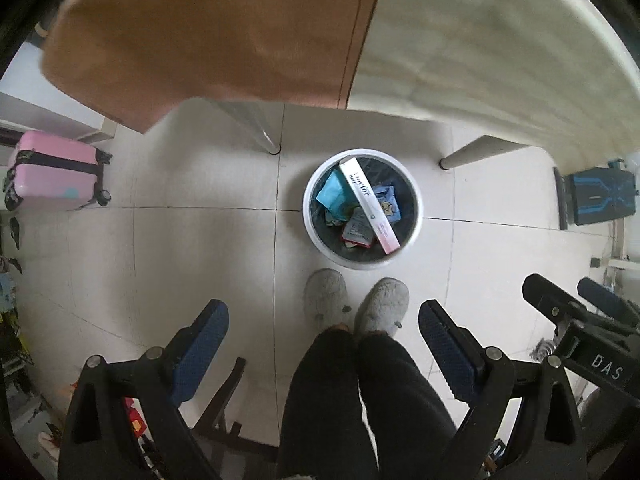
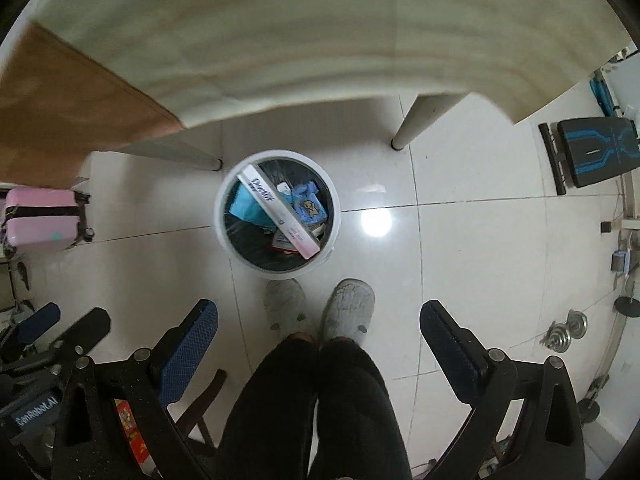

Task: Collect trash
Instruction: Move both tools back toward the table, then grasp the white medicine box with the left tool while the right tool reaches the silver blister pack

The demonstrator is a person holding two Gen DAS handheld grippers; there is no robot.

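A white round trash bin (image 1: 320,236) with a dark liner stands on the tiled floor under the table edge. In it lie a long white and pink box (image 1: 370,204), a teal packet (image 1: 332,194), a blue cartoon packet (image 1: 388,204) and other wrappers. The bin also shows in the right wrist view (image 2: 224,232), with the long box (image 2: 280,216) across it. My left gripper (image 1: 324,320) is open and empty, high above the floor. My right gripper (image 2: 319,320) is open and empty too. The right gripper also shows at the right edge of the left wrist view (image 1: 576,300).
A table (image 2: 320,40) with a pale cloth and a brown cloth (image 1: 200,32) hangs over the bin; its legs (image 1: 260,132) stand near. The person's grey slippers (image 1: 356,304) are just before the bin. A pink suitcase (image 1: 56,172) is left, a black-blue bench (image 2: 592,152) and dumbbell weights (image 2: 568,330) right.
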